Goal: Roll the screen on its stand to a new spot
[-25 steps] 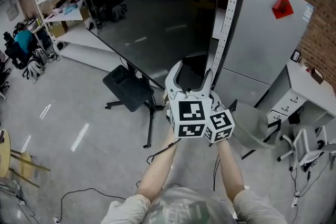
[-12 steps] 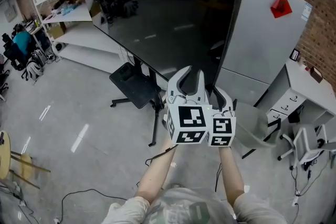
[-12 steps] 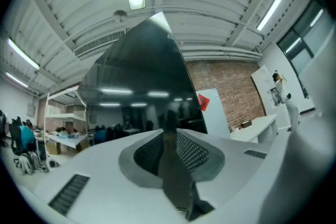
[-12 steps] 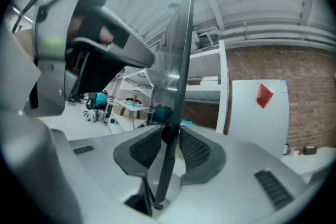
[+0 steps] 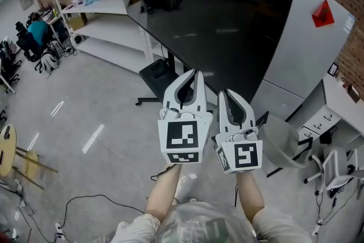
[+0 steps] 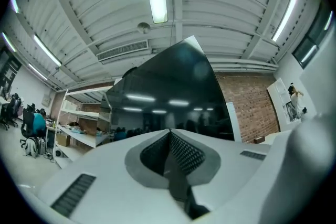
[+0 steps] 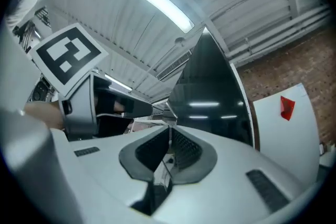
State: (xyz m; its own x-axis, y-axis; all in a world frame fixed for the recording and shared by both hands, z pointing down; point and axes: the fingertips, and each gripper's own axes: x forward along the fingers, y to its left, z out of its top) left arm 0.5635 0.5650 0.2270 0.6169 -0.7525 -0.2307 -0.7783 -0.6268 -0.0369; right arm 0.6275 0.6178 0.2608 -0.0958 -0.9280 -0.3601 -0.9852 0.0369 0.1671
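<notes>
The screen on its stand looms just beyond the left gripper and right gripper; both have just closed their jaws together, empty.

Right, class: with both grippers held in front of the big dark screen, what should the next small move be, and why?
Probably carry both forward to the lower edge of the screen. The left gripper and right gripper have just been closing and are now shut on nothing. Both gripper views show the screen ahead, seemingly apart from the tips. Rolling it needs contact first.
</notes>
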